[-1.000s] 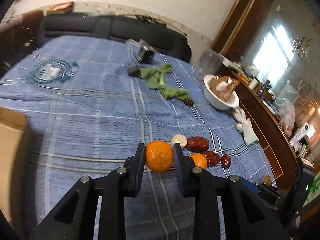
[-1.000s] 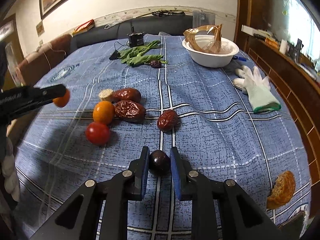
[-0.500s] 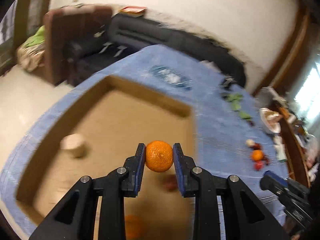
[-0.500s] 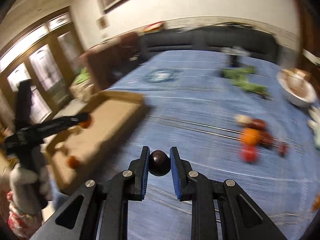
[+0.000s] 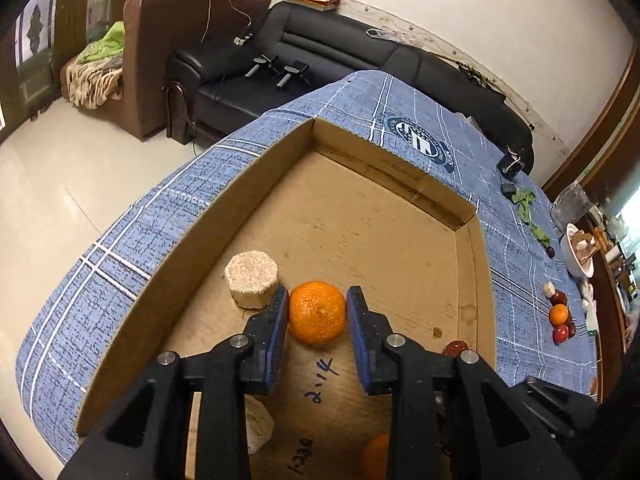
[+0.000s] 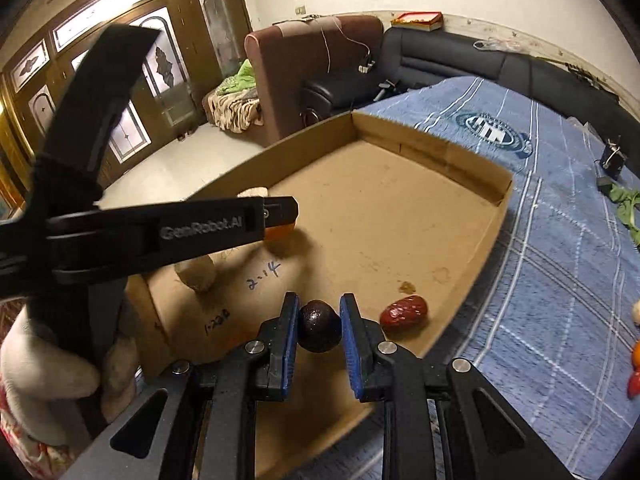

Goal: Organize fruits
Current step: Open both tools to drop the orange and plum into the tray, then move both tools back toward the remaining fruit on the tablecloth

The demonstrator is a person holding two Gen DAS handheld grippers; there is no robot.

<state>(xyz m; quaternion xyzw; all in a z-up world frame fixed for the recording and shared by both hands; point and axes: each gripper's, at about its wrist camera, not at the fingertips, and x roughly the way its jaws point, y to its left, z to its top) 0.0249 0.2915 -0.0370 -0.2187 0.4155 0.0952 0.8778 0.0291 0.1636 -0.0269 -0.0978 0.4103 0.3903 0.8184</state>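
My left gripper is shut on an orange tangerine and holds it over the shallow cardboard box. It shows from the side in the right wrist view, above the box floor. My right gripper is shut on a dark round fruit over the box's near part. In the box lie a red date, a pale round cake, another pale piece and a second tangerine, partly hidden by my left fingers.
The box sits on a blue checked cloth. Far right on the cloth lie a tangerine, a tomato, dates, green leaves and a white bowl. A black sofa stands behind.
Both grippers swung left from the fruit pile to the cardboard box, each carrying its fruit. In the last half second both moved in lower over the box floor.
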